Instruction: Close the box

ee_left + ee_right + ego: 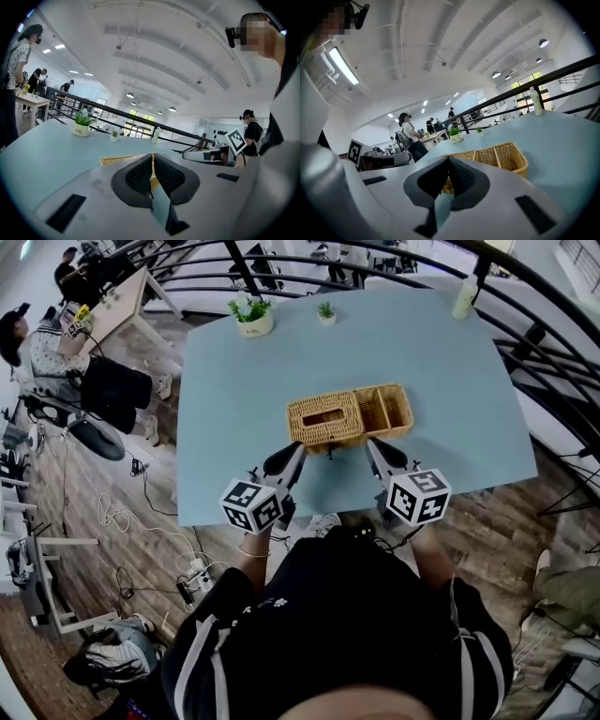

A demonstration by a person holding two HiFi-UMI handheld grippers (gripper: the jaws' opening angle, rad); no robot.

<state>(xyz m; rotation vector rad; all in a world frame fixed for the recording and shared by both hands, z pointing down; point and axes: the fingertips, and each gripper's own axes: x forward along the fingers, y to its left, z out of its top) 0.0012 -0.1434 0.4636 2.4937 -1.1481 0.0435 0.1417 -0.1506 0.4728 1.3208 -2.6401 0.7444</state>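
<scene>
A wicker box [349,415] sits mid-table on a pale blue table [441,352]. Its slotted lid lies flat over the left half, and the compartment at its 3 o'clock end stands open. The left gripper [298,448] points in from the box's 7 o'clock and the right gripper [372,444] from 5 o'clock, their tips right at its near edge. Both pairs of jaws are pressed together with nothing gripped, probably so the closed tips can push or steady the lid rather than pinch it.

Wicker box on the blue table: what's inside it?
The two open compartments at the right of the wicker box look empty. The left part is covered by a woven lid. Its slot is dark, so anything underneath is hidden.
</scene>
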